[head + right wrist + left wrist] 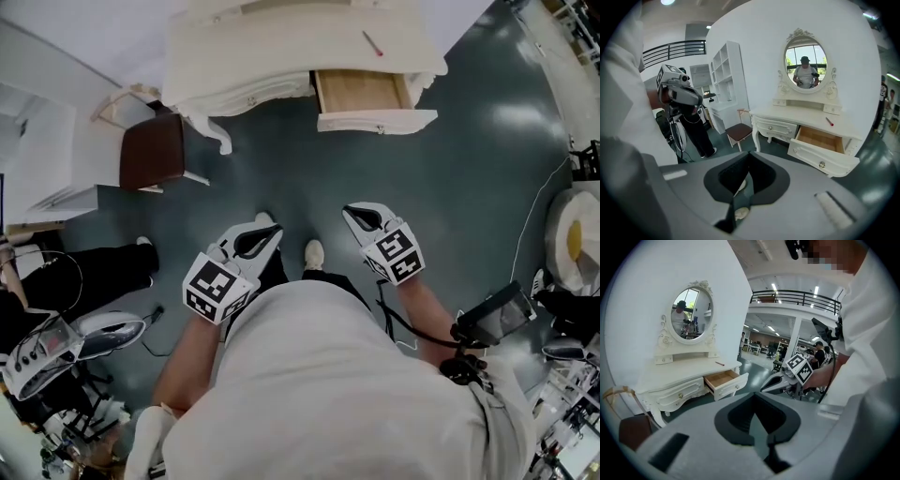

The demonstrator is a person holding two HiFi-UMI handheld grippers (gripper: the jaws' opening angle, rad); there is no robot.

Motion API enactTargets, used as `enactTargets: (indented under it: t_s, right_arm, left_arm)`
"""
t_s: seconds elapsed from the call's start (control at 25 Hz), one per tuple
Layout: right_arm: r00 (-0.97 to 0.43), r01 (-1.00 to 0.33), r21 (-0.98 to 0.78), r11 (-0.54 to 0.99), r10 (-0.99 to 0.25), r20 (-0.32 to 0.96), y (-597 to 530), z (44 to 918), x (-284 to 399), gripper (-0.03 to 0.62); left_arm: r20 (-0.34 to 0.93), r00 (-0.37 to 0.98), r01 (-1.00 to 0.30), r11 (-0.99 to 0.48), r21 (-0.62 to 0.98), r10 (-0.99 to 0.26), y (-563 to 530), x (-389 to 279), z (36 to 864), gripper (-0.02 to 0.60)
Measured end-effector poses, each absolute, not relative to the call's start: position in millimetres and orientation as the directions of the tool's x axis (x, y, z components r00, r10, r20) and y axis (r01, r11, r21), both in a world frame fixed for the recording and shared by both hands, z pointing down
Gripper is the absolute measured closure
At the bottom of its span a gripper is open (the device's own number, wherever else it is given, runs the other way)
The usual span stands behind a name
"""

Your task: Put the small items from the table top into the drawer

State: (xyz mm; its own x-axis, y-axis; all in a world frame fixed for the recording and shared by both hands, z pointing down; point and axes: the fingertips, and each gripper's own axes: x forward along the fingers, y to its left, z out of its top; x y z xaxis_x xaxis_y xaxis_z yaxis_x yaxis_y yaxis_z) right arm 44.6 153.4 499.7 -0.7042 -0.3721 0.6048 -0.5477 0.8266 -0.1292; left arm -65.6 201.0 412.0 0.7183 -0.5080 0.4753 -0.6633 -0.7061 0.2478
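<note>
Both grippers are clenched with nothing in them, close in front of me: the left gripper point(269, 232) and the right gripper point(352, 215) hang side by side over the dark floor point(469, 169), well apart from the dresser. Farther off, the drawer point(361, 91) stands pulled open at the dresser's right side. Beyond it, a small red pen point(372, 43) lies on the white worktop point(281, 37), just behind the open drawer. To the left I see a chair point(150, 150) with a brown seat.
</note>
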Motion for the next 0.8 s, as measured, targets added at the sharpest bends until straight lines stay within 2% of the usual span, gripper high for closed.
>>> enactTargets:
  t_s: [0.44, 0.8]
  right_arm:
    - [-0.618, -0.654, -0.079, 0.753, -0.471, 0.630, 55.1, 495.4, 9.3, 0.573]
    - [-0.512, -0.759, -0.016, 0.651, -0.583, 0.631, -25.4, 437.7, 20.8, 0.569]
  left_arm:
    - [0.442, 0.790, -0.558, -0.796, 0.234, -0.424, 92.5, -111.2, 416.9, 0.580]
    - [0.446, 0.825, -0.477, -0.851, 0.221, -0.347, 32.4, -138.3, 363.1, 0.580]
